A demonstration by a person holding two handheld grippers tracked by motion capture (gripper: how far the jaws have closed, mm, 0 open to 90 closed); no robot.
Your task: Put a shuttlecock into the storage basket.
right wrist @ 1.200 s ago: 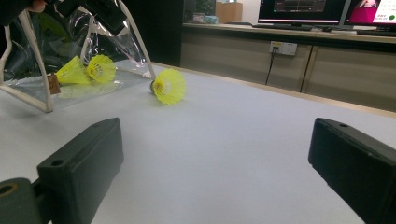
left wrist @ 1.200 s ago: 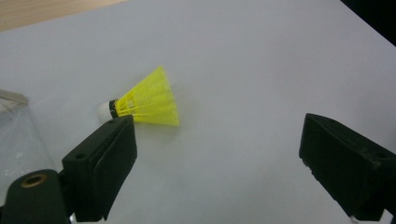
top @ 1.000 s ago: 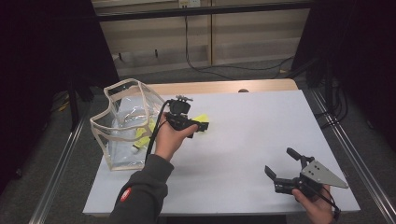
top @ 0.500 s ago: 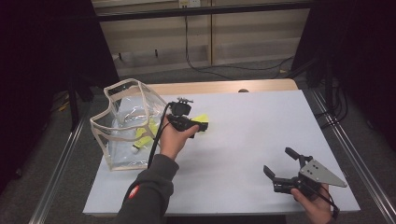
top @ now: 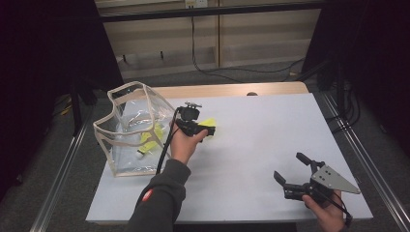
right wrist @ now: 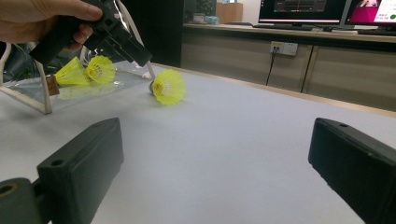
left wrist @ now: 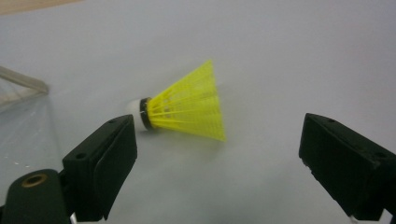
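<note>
A yellow shuttlecock with a white cork lies on its side on the white table, right of a clear plastic bag. My left gripper hovers just above the shuttlecock, jaws open, nothing between the pads. The same shuttlecock lies beyond my right jaws, below the left gripper. Two more yellow shuttlecocks lie inside the bag. My right gripper rests open near the table's front right corner, holding nothing.
The bag lies open-mouthed at the table's left side, cream-trimmed. A wooden strip borders the table's far edge. Metal rails run along both sides. Cabinets with a wall socket stand behind.
My left gripper has sunk slightly toward the loose shuttlecock. The right gripper has kept still.
</note>
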